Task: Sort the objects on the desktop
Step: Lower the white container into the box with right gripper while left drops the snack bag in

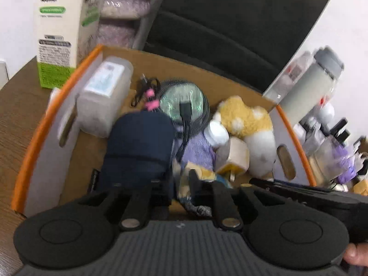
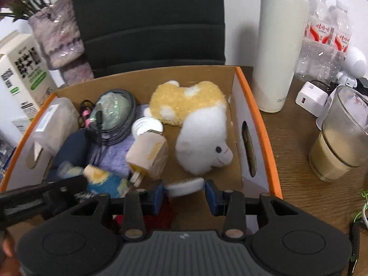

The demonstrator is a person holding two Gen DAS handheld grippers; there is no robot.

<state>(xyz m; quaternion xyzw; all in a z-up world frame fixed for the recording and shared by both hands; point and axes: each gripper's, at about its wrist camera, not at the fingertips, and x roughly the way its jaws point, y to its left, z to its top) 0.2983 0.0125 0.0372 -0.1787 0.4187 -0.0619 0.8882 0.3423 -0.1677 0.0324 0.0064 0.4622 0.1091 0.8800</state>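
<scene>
Two grippers are over the orange-rimmed box (image 1: 25, 161). Left wrist view: your left gripper (image 1: 181, 184) has its jaws narrowly parted around a patterned cloth bundle (image 1: 184, 179) at the box's near edge; whether the pads press it, you cannot tell. Carton (image 1: 57, 30) print is blurred. Right wrist view: your right gripper (image 2: 185, 194) holds a white disc (image 2: 185, 187) between blue pads, long axis across the jaws, by the near right corner. Water bottles (image 2: 326, 32) carry red labels, unreadable.
</scene>
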